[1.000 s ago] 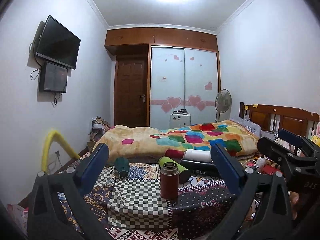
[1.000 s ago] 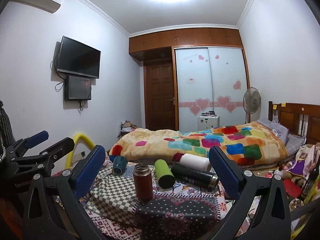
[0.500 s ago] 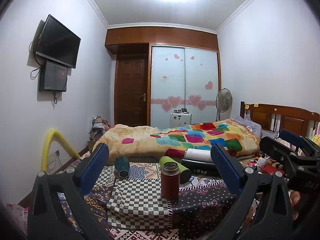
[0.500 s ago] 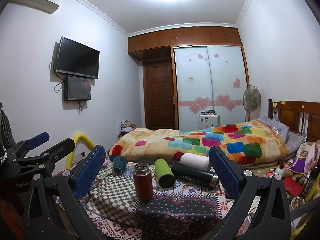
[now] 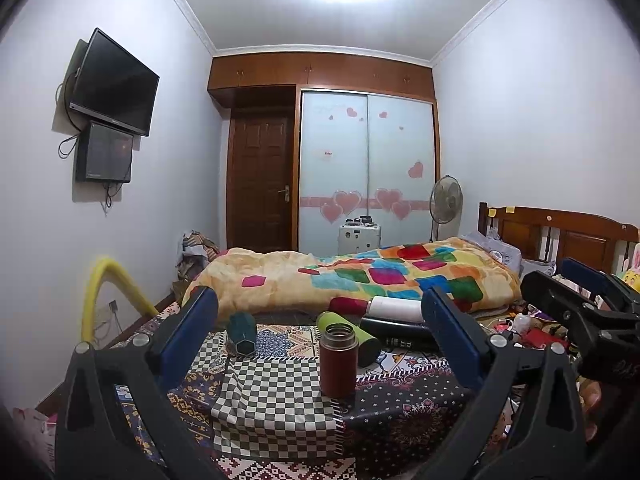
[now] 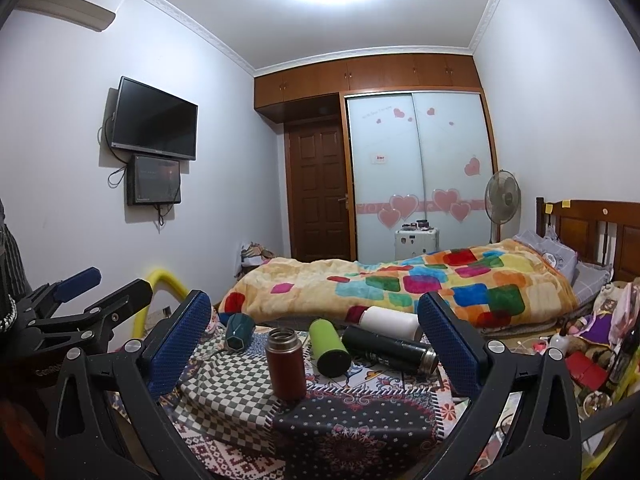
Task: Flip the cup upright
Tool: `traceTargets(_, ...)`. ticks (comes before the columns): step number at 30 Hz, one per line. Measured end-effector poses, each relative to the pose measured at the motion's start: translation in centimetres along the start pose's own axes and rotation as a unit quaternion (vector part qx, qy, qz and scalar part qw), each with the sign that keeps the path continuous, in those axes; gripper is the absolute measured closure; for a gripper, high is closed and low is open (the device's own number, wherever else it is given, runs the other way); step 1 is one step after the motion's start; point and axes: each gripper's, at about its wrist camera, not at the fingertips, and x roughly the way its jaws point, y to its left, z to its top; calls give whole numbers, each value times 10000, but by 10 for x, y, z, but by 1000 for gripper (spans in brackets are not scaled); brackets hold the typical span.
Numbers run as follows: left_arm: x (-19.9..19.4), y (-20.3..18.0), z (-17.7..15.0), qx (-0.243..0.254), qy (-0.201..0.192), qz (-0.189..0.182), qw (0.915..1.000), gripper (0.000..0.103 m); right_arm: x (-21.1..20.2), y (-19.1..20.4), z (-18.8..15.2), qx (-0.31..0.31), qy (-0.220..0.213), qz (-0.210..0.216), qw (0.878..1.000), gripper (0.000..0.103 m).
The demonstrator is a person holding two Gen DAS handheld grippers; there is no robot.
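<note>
A dark red flask (image 5: 337, 360) stands upright, lid off, on the patterned cloth; it also shows in the right wrist view (image 6: 285, 363). Behind it lie a green cup (image 5: 349, 334) (image 6: 329, 342), a black flask (image 5: 394, 333) (image 6: 386, 349), a white cup (image 5: 394, 308) (image 6: 390, 322) and a teal cup (image 5: 241, 332) (image 6: 239, 331), all on their sides. My left gripper (image 5: 318, 344) is open and empty, held back from the flask. My right gripper (image 6: 314, 344) is open and empty too.
The cloth-covered table (image 5: 276, 412) has a checked towel on it. A bed with a colourful blanket (image 5: 360, 276) lies behind. Clutter sits at the right (image 6: 592, 364). A yellow tube (image 5: 100, 284) stands at the left wall.
Both grippers have drifted slightly; the view has shifted a little. No object has moved and the jaws stay open.
</note>
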Motion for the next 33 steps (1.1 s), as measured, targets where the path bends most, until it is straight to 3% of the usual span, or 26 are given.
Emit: traceTargets(33, 2, -3, 1, -33, 6, -233, 9997, 0, 0, 2, 3, 18, 21, 18, 10000, 0)
